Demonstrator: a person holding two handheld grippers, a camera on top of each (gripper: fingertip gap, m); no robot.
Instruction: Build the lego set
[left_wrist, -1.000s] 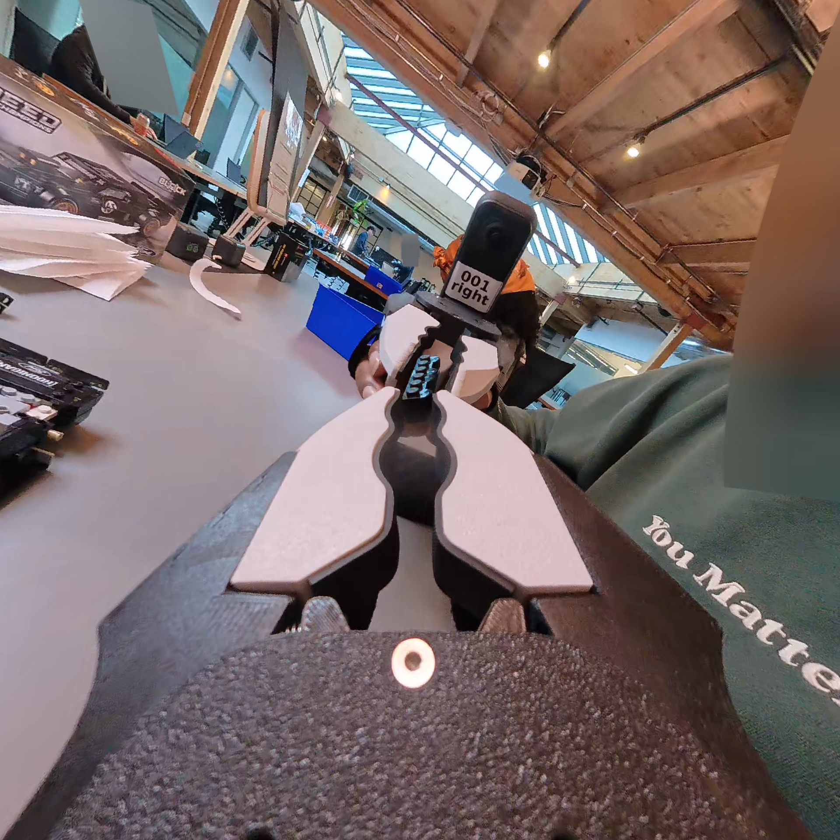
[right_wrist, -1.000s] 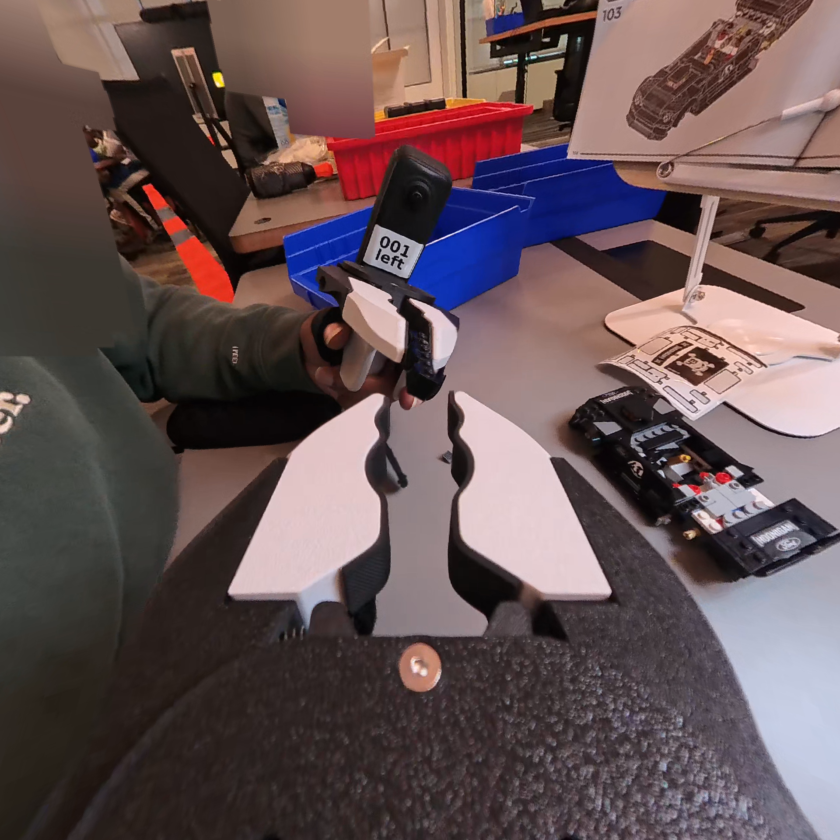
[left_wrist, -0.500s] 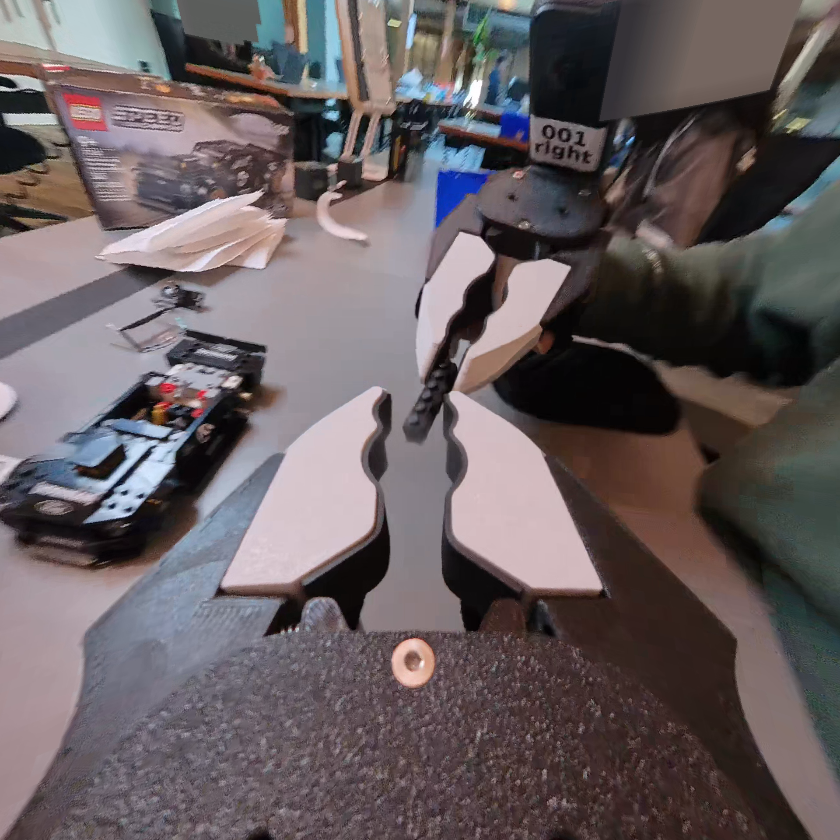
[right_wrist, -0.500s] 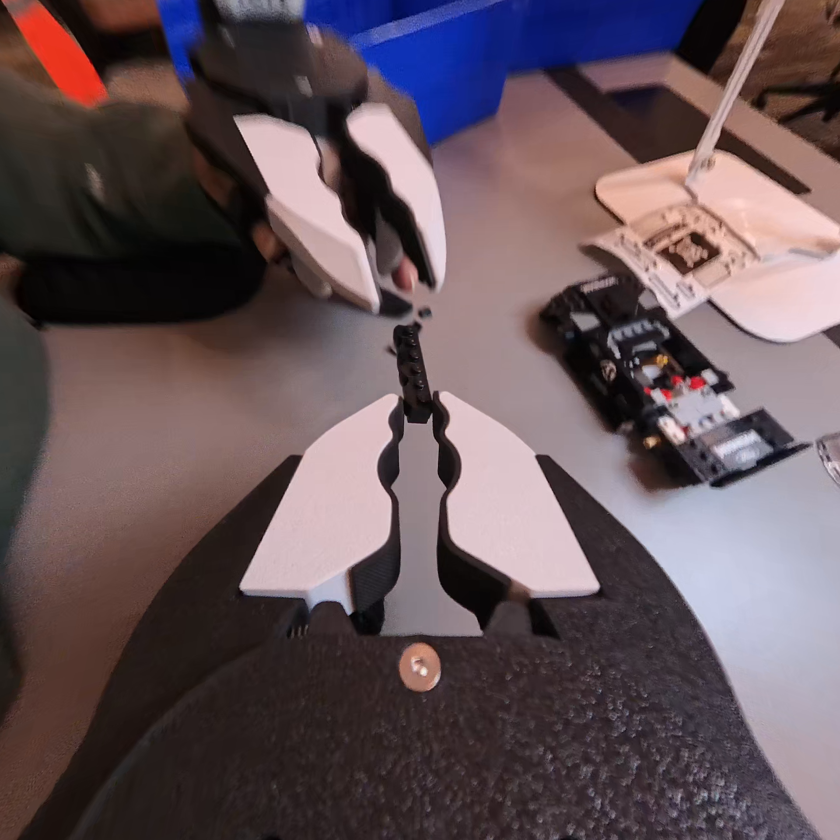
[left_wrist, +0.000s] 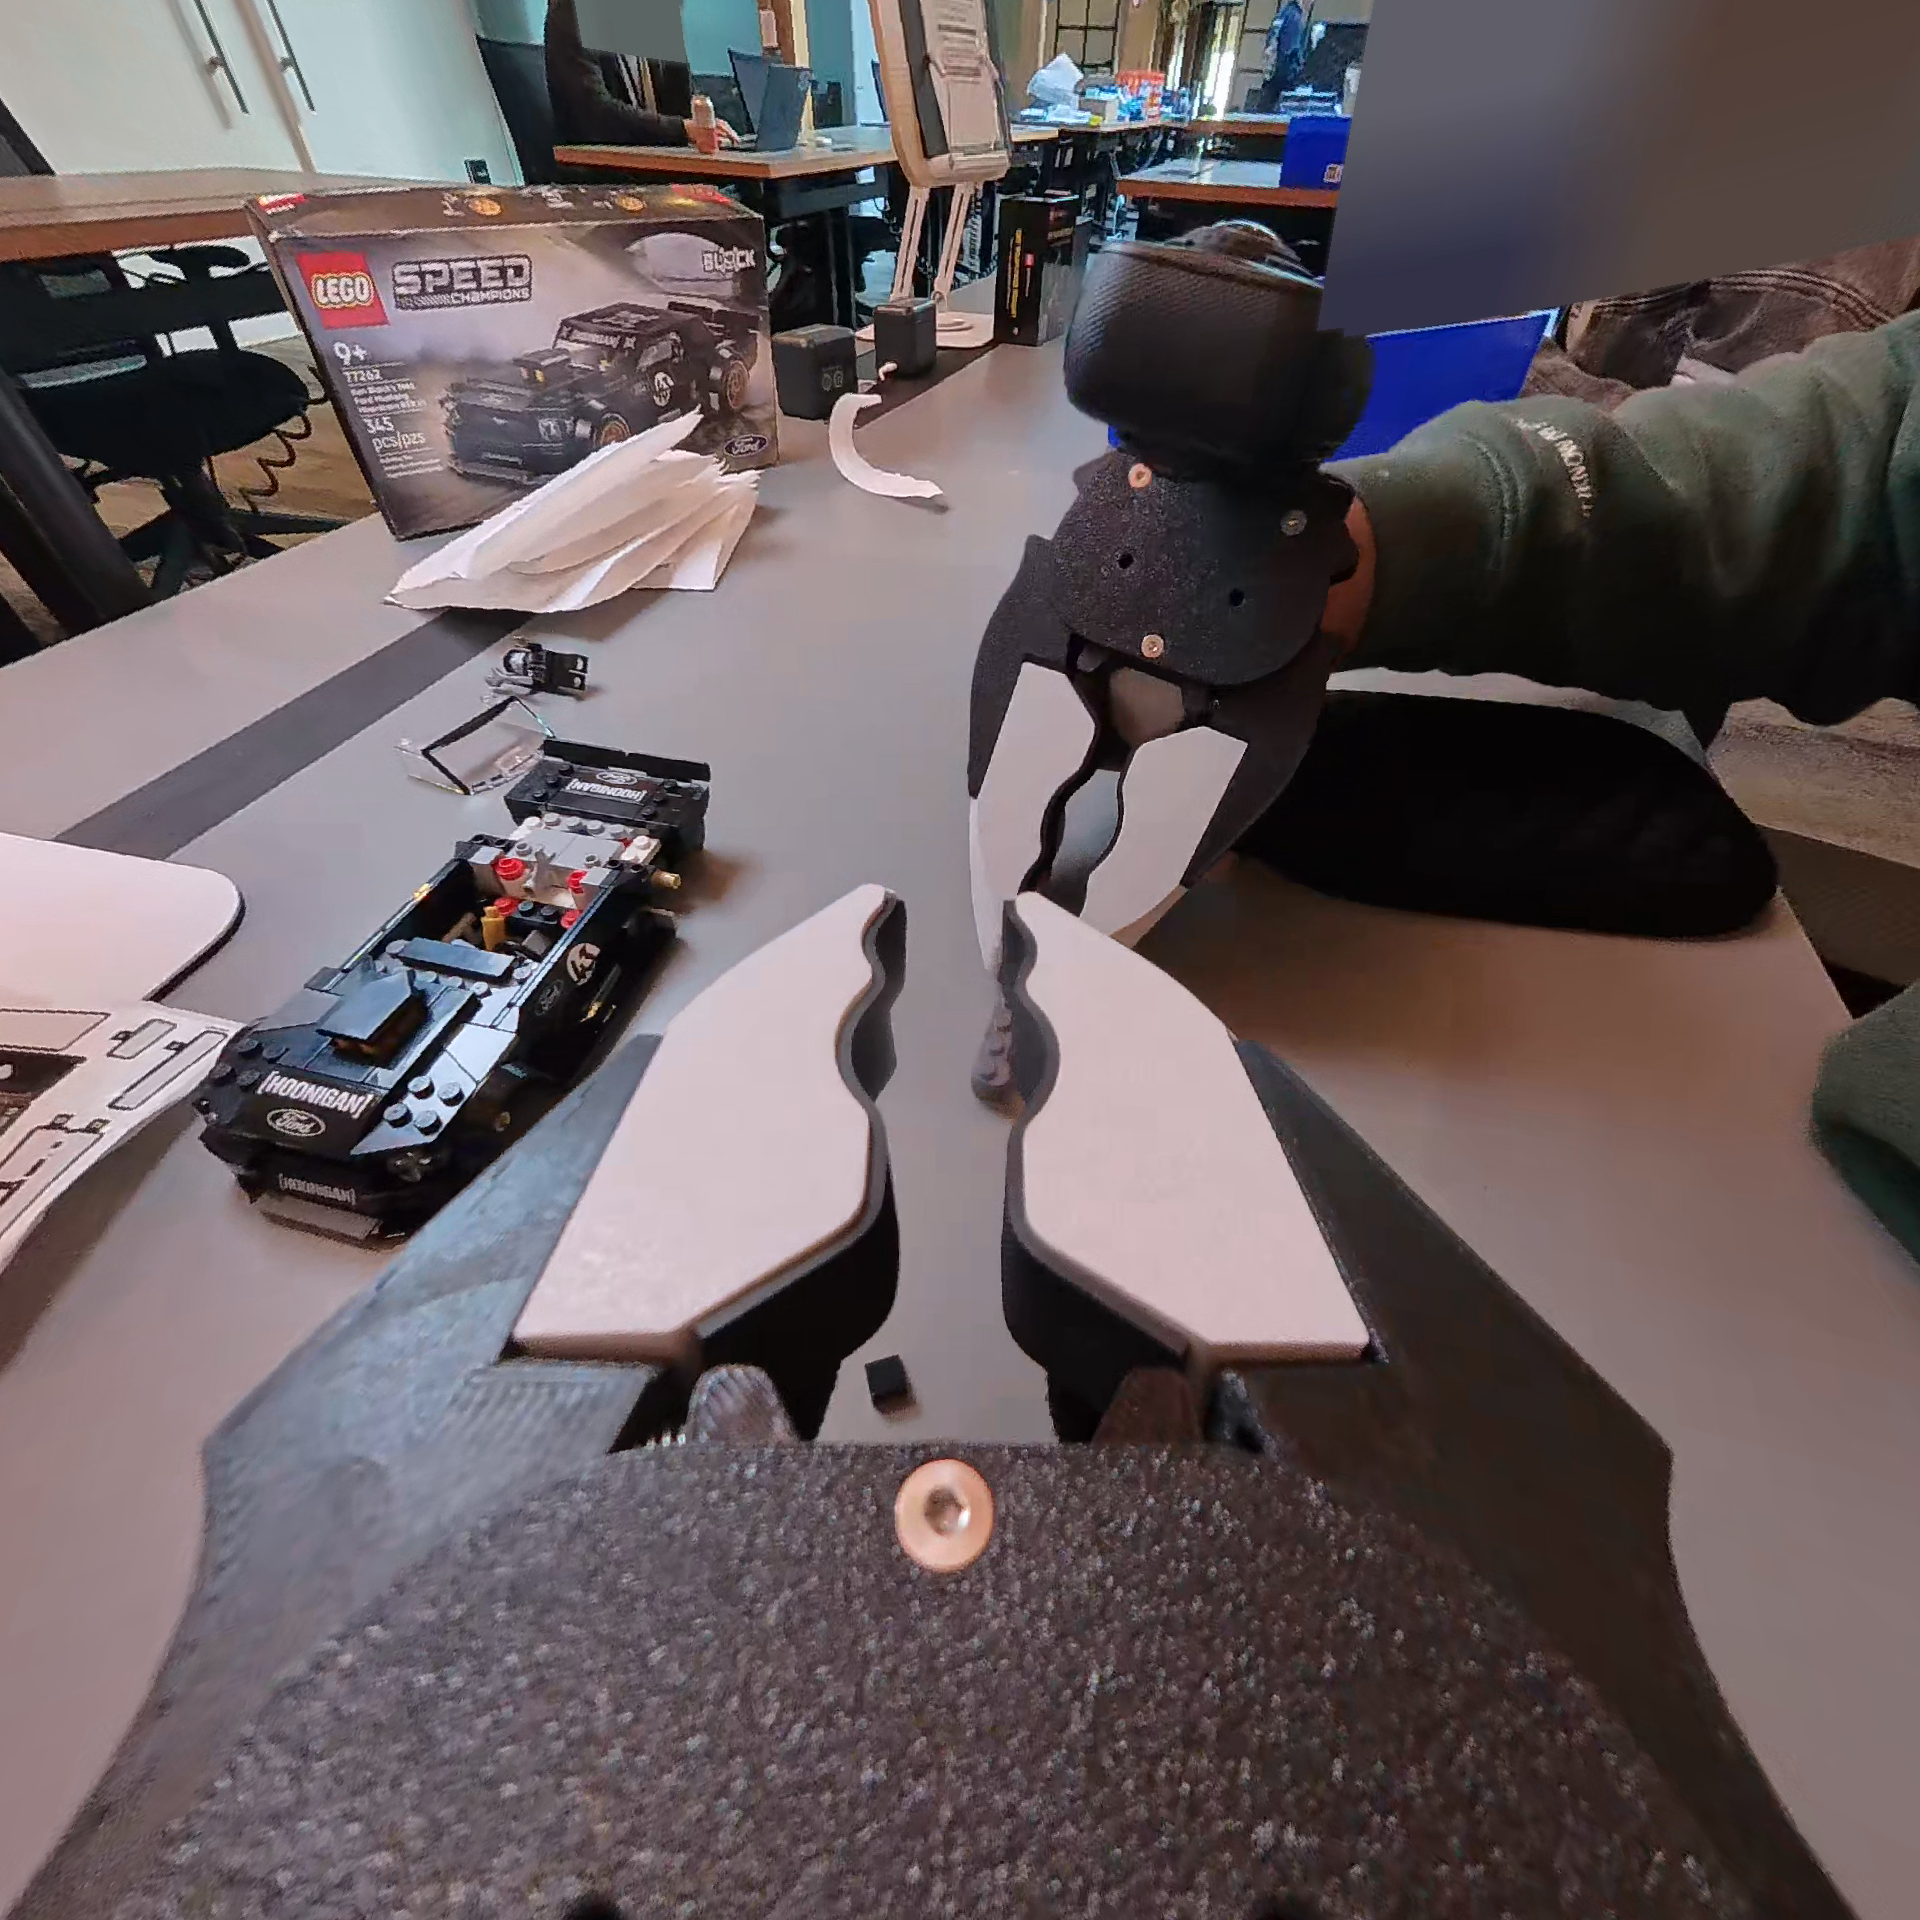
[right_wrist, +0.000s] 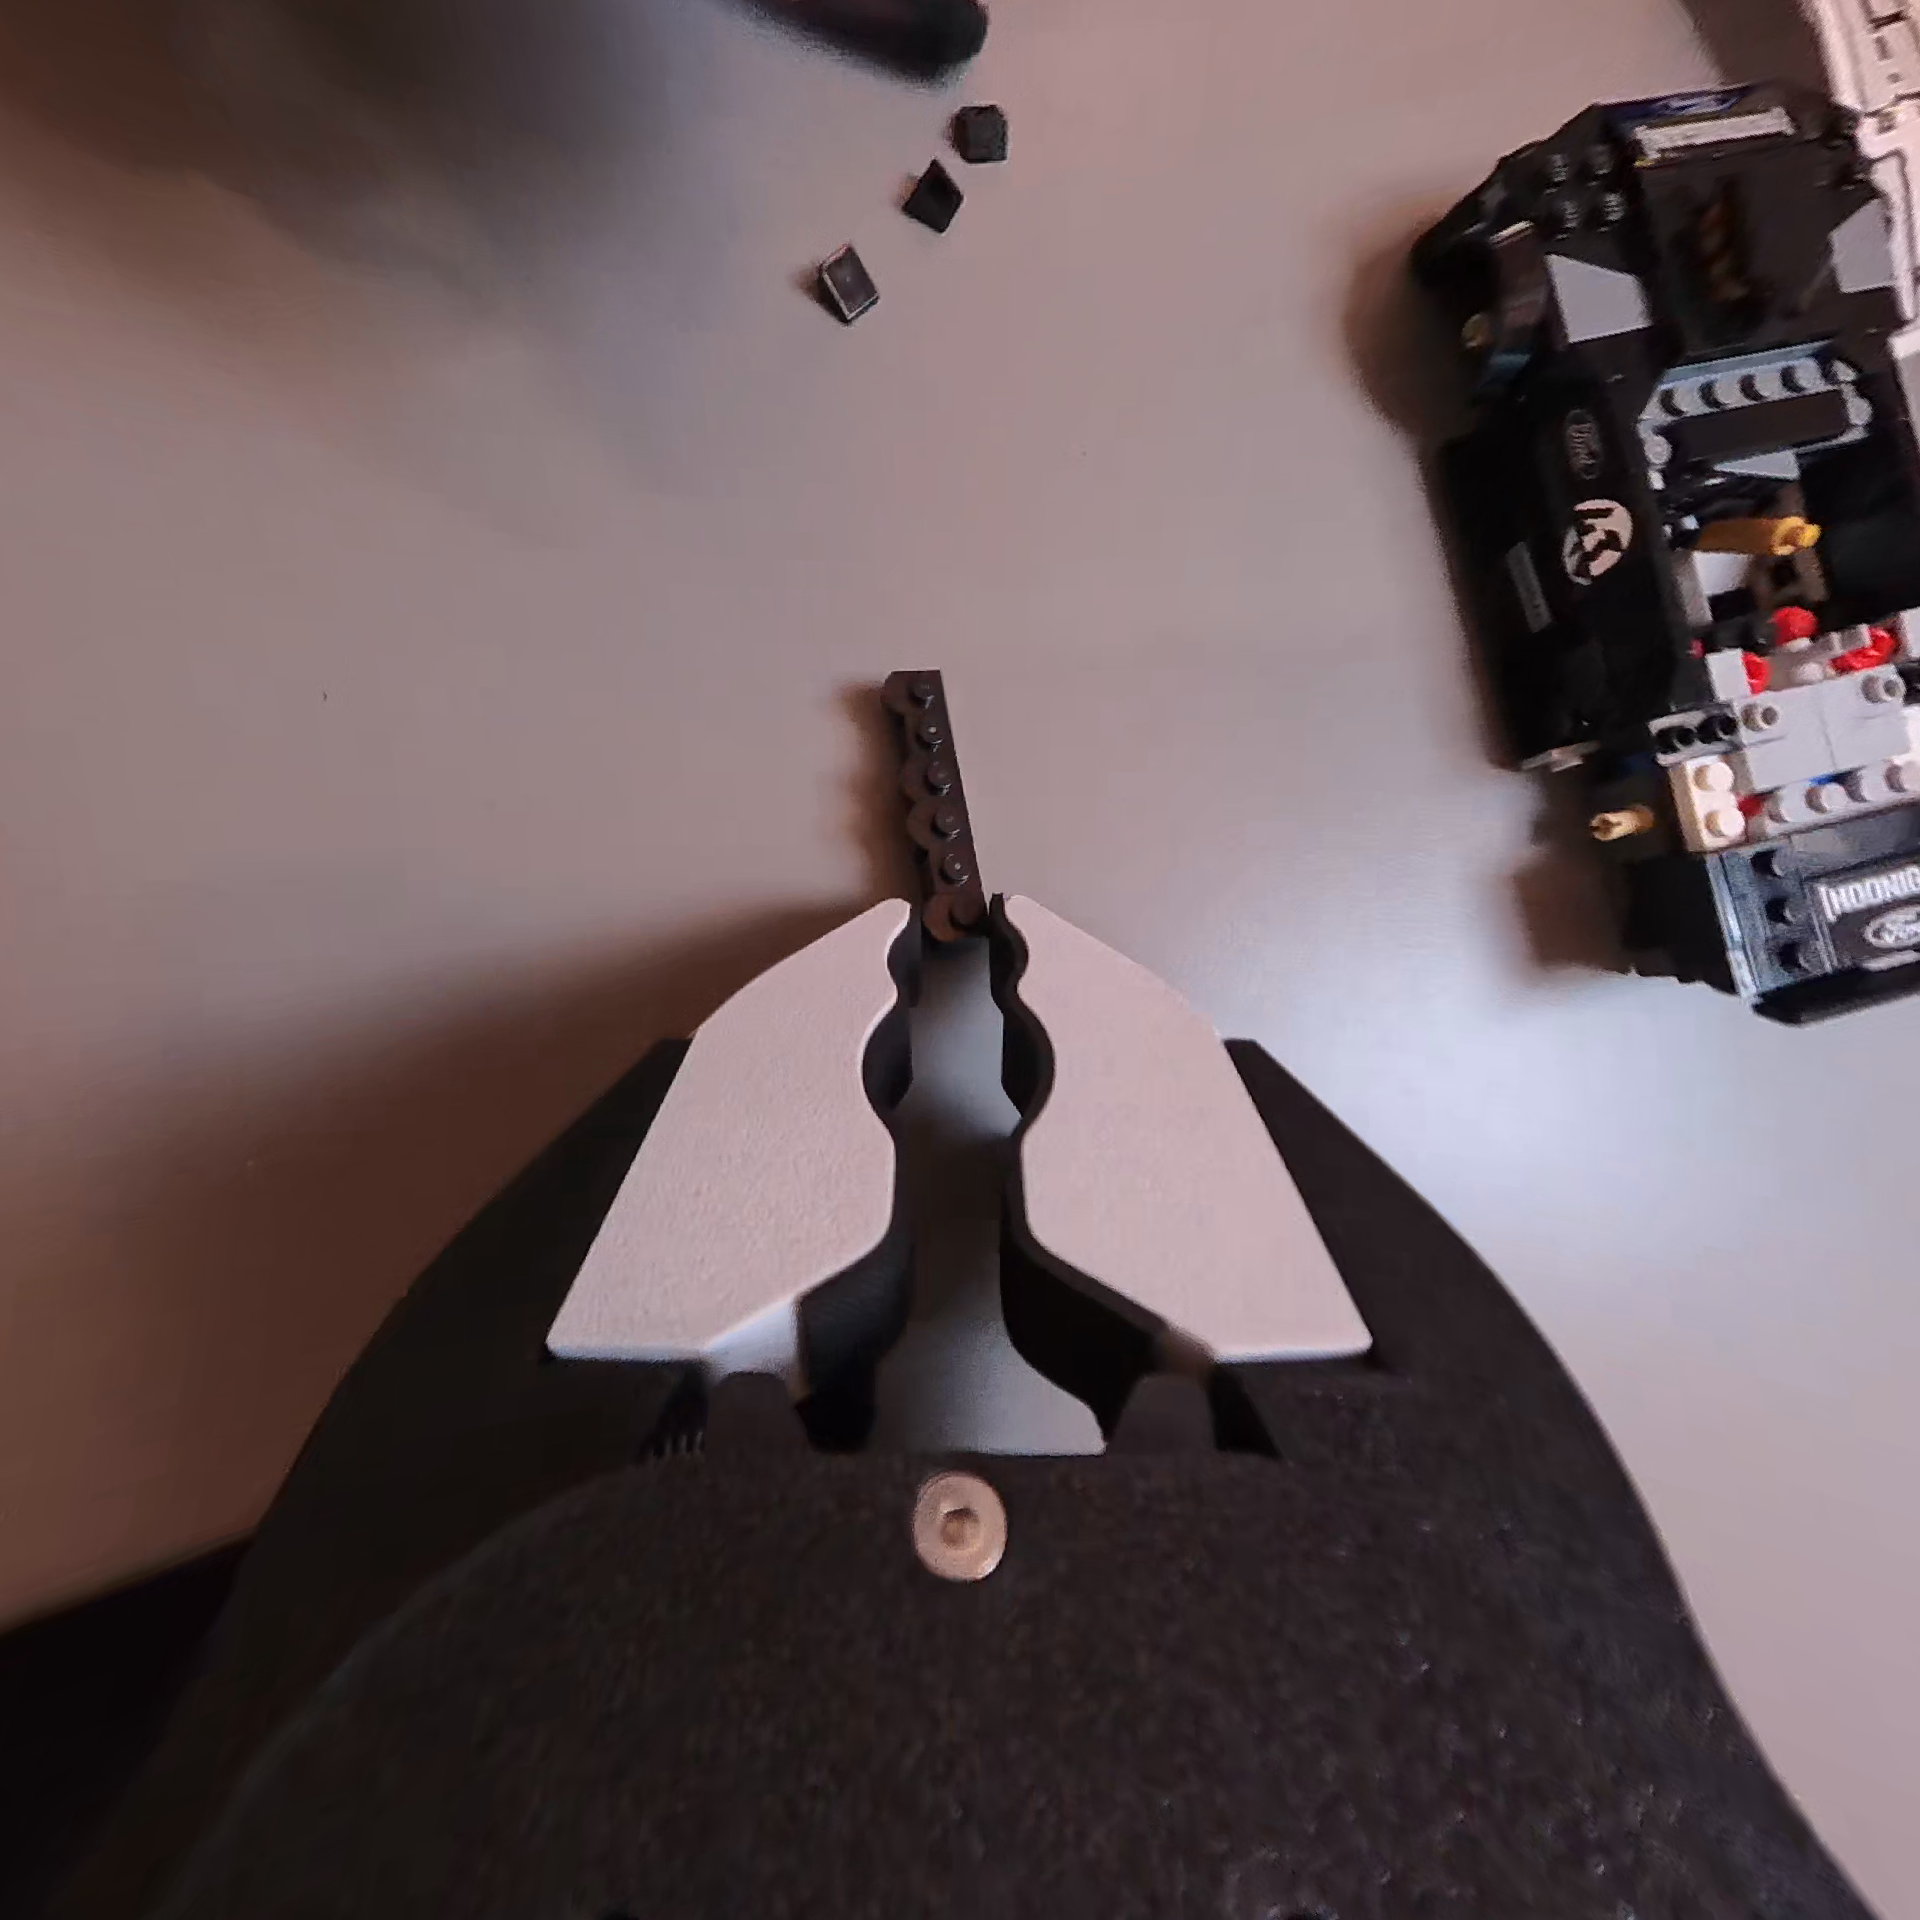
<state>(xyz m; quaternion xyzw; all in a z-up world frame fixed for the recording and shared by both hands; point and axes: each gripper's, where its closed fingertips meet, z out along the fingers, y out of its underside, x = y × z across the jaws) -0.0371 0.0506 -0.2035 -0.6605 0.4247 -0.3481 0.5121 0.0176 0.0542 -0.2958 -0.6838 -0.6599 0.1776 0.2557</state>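
My right gripper (right_wrist: 954, 914) is shut on one end of a long black studded plate (right_wrist: 935, 800), whose far end points down at the grey table. In the left wrist view the right gripper (left_wrist: 1039, 883) points down in front of me, with the plate (left_wrist: 992, 1049) reaching the table (left_wrist: 1455, 1091). My left gripper (left_wrist: 951, 914) is open and empty, its right fingertip beside the plate. The partly built black car (left_wrist: 447, 997) lies to its left, and also shows in the right wrist view (right_wrist: 1704, 623) at the right.
Three small black pieces (right_wrist: 935, 197) lie beyond the plate, and one small black piece (left_wrist: 888, 1387) lies between my left fingers. The set's box (left_wrist: 520, 343), white paper bags (left_wrist: 592, 530), a clear windshield piece (left_wrist: 478, 748) and a sticker sheet (left_wrist: 62, 1091) lie to the left. The gap from one gripper's tips to the other's is roughly 11 cm. The small black piece (left_wrist: 888, 1387) sits 11 cm or so from the ends of my left fingers. It turns up in the right wrist view (right_wrist: 841, 274) as well.
The plate passed from my left gripper to my right one. The left gripper opened and drew back. The right gripper tipped downward and brought the plate to the table.
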